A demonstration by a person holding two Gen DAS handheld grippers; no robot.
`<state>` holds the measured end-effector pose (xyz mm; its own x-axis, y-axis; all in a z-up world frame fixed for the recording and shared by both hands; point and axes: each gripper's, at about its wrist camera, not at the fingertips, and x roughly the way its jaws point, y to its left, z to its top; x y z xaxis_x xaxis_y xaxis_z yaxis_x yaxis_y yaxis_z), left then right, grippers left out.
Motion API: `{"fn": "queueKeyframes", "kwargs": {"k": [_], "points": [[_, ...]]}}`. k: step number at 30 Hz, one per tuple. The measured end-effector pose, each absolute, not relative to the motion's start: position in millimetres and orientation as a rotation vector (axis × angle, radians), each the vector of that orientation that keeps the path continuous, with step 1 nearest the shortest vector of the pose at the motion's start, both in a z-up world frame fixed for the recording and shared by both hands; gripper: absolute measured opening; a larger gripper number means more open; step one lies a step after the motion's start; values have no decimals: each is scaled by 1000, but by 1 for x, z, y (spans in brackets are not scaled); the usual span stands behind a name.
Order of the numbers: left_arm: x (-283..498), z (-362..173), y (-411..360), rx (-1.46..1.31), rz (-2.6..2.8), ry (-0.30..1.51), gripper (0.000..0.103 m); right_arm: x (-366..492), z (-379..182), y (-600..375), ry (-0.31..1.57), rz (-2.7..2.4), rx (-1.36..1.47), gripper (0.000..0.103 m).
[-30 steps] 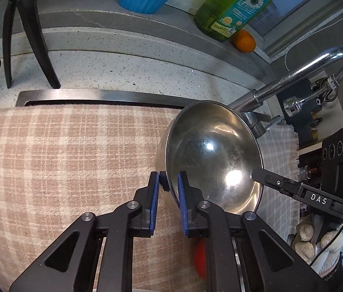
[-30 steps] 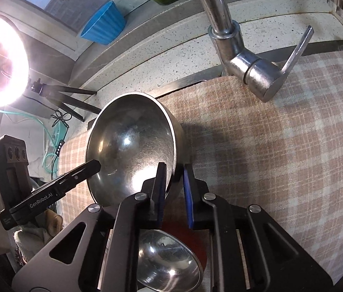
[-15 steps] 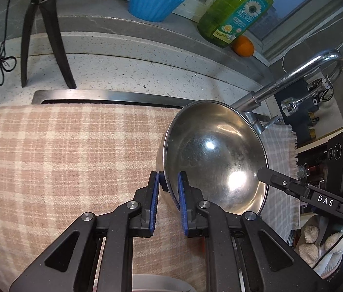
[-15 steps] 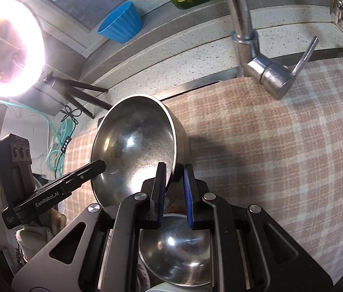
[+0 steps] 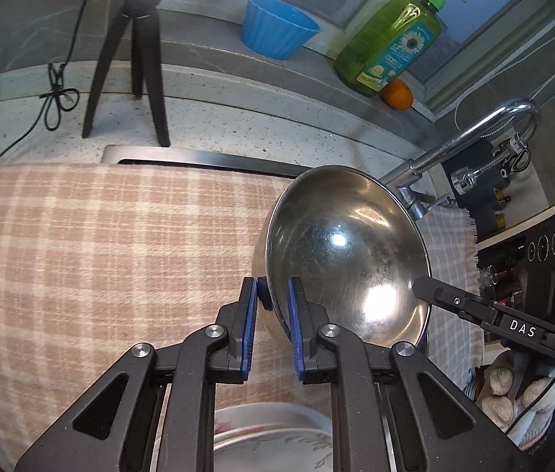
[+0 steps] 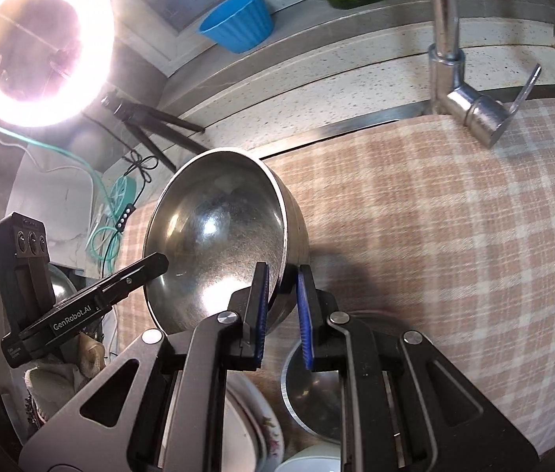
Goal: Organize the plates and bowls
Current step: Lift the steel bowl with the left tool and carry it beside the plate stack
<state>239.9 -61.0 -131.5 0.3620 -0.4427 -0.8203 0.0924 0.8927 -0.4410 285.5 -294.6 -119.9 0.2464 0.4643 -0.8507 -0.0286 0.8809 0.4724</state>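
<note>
A large stainless steel bowl [image 5: 340, 259] is held tilted on edge above the checked cloth [image 5: 100, 255], its rim pinched on opposite sides by both grippers. The left gripper [image 5: 272, 314] is clamped on the rim nearest it; the right gripper [image 6: 282, 303] is clamped likewise. Below the right gripper's fingers a smaller steel bowl [image 6: 317, 397] and a floral plate [image 6: 265, 436] are seen.

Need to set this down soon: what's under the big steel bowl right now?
Below the steel bowl, near the right gripper, sit a smaller steel bowl and a floral plate on the checked cloth. The gripper frames cover the rest.
</note>
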Motion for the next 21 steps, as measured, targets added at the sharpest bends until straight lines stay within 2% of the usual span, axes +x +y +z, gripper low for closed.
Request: {"fn": "queueKeyframes", "kwargs": {"k": [21], "points": [[191, -122, 35, -404, -254, 1107, 14, 253, -117, -190, 1314, 466, 334, 14]]}}
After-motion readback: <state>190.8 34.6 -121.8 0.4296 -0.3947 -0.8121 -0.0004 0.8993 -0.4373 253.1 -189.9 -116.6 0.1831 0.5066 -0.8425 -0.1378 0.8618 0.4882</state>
